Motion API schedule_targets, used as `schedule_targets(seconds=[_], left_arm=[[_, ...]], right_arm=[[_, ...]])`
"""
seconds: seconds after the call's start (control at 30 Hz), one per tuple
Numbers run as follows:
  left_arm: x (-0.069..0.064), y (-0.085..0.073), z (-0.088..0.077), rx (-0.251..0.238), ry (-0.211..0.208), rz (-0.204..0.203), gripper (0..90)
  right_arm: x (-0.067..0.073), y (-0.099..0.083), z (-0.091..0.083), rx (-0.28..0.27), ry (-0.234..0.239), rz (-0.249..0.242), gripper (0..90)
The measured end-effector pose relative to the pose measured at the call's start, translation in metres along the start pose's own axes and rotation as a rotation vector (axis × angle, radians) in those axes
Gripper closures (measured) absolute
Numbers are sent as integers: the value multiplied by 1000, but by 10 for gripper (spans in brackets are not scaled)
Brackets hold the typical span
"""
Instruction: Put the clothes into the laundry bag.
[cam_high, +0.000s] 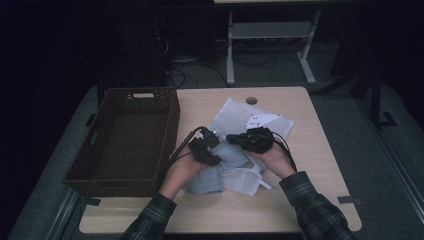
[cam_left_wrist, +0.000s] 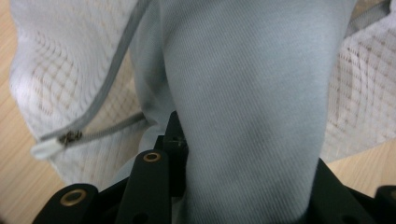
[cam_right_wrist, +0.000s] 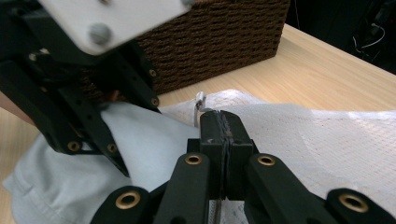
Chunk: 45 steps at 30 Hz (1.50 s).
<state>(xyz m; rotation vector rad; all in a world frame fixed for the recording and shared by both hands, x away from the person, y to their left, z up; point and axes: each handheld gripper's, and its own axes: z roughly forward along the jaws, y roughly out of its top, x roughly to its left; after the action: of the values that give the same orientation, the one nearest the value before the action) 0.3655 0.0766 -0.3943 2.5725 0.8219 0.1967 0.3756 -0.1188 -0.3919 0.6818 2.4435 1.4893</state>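
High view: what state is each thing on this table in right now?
Wicker basket: empty, upright.
Mesh laundry bag: lying on the table, zipper partly open.
Pale blue garment: bunched, clamped in the left tool.
Right tool: shut on the bag's edge.

close view along the left gripper (cam_left_wrist: 219, 154), whose black jaws rise from the bottom edge and clamp a thick fold of pale blue-grey cloth (cam_left_wrist: 252, 93). the cloth runs up the middle to the top edge. behind it lies a white mesh bag (cam_left_wrist: 60, 88) with a grey zipper (cam_left_wrist: 109, 79) curving down to a white pull tab (cam_left_wrist: 46, 148). light wooden table (cam_left_wrist: 14, 177) shows at both lower corners.
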Motion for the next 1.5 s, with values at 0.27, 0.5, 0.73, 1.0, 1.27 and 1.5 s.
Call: schedule_targets(seconds=[0.27,0.5,0.73,1.0,1.27,1.5], left_arm=[[4,15,9,-24,13,-56,648],[8,23,15,-48,12,-100,648],[12,28,23,-70,8,-148,645],[20,25,33,-90,8,-201,635],[20,22,47,-116,9,-227,589],[17,17,46,-170,15,-180,386]], right_arm=[[-2,2,-8,-16,-6,5,887],[-4,1,-13,-22,-11,27,887],[-4,0,-11,-20,-7,30,887],[-7,-9,-8,11,-9,46,887],[-9,-18,-3,42,0,51,886],[-13,-24,-1,56,-2,58,886]])
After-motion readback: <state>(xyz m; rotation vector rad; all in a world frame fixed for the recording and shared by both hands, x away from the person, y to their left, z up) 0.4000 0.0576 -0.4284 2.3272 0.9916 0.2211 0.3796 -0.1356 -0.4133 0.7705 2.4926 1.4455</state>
